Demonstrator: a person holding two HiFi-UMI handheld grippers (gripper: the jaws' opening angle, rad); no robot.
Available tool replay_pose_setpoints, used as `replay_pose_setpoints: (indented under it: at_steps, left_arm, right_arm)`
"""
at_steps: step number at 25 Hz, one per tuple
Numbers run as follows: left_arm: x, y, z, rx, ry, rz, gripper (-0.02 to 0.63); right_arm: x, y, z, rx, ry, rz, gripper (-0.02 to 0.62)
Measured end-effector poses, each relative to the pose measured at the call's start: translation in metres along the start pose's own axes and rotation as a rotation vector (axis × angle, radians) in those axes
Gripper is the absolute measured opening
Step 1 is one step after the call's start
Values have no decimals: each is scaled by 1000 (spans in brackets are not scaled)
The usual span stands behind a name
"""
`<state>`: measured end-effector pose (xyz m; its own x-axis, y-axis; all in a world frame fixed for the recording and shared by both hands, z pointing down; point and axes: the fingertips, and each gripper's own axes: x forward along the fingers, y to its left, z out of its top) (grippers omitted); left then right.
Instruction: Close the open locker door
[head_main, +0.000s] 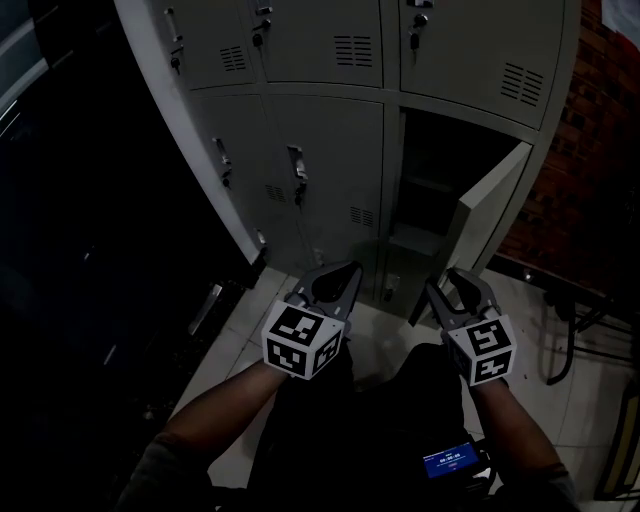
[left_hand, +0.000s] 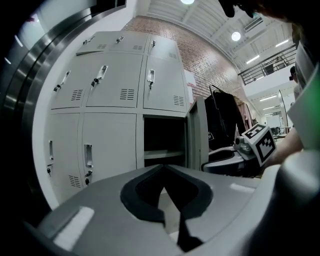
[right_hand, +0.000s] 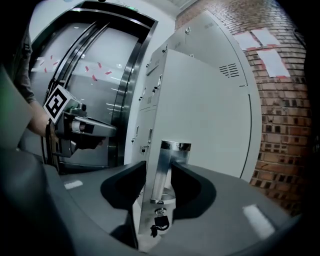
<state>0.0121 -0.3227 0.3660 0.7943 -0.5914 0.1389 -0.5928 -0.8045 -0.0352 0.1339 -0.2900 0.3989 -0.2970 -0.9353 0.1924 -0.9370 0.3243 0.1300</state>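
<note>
Jaws of the right gripper (right_hand: 159, 165) clamp the handle (right_hand: 175, 147) at the open locker door's (right_hand: 210, 115) edge; the left gripper (left_hand: 163, 166) has its jaws together, empty.

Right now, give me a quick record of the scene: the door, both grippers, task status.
locker door: open, bottom row, rightmost, swung out toward the person
compartment: dark inside, one shelf visible
right gripper: jaws closed over the door's free edge at the metal handle
left gripper: shut, nothing in it, apart from the lockers
other doors: all shut
task status: door not yet closed
</note>
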Motion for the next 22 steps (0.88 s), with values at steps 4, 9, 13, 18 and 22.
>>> replay_pose_setpoints:
  at_steps: [4,9,13,18,22]
  left_arm:
    - [-7,10,-3,1,1,21,2]
    - [-16,23,-8,2,5,47,2]
    - [-25,32,-10,10,7,69,2]
    - [-33,42,-9,26,-2,94,2]
    - [-36,47,-9,27,-1,102,2]
  right_arm:
    - [23,1,3,-9,-6,-8,158]
    - [55,0,8,-12,-3,-26,163]
    - [81,-3,10,-10,0,-48,164]
    - [110,-8,14,-28,11,-81,141]
    - [132,-16,16,-21,14,-93,127]
